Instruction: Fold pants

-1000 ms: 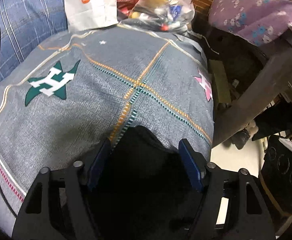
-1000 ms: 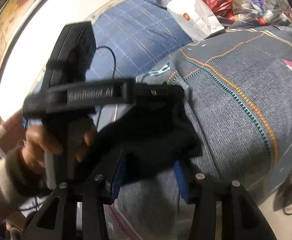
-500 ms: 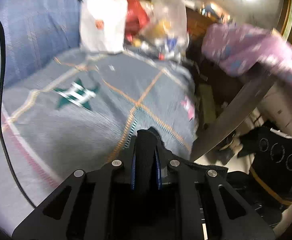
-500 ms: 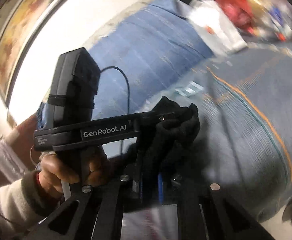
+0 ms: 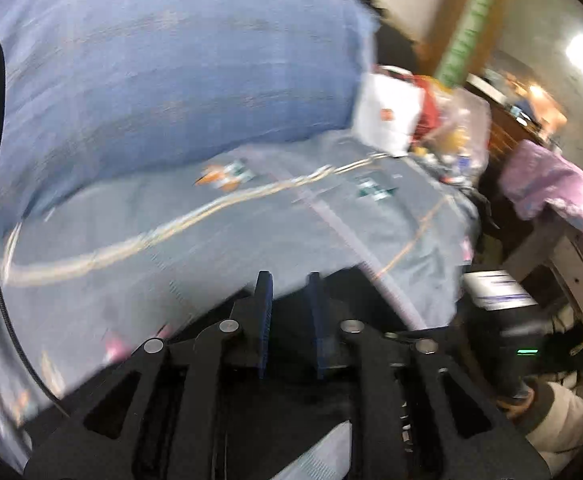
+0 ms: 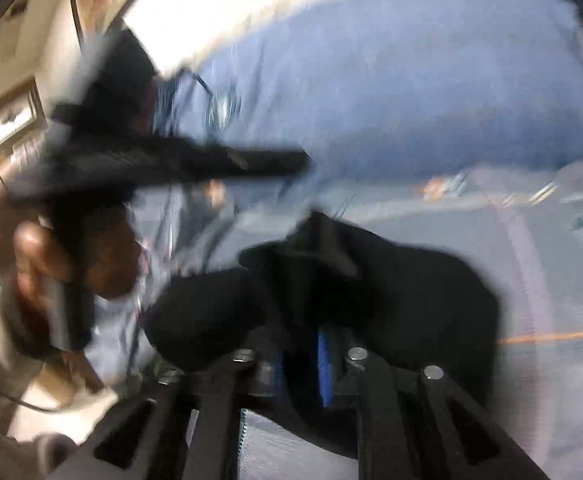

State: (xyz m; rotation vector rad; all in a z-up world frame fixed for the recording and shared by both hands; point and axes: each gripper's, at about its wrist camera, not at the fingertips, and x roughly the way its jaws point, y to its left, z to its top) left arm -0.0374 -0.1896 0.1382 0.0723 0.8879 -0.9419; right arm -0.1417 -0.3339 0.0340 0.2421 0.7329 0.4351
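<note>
The black pants are bunched over the grey patterned bedspread, and both views are blurred by motion. My right gripper is shut on a fold of the pants, and the cloth drapes over its fingers. My left gripper has its blue-padded jaws close together with black pants cloth between and behind them. The left gripper also shows in the right wrist view, held in a hand at the left.
A blue checked quilt rises behind the bedspread. A white paper bag and plastic bags stand at the far end of the bed. A purple floral cloth lies over a frame at the right.
Both grippers went from open around the pants to shut on them. They then lifted and swung left, so the quilt now fills more of both views.
</note>
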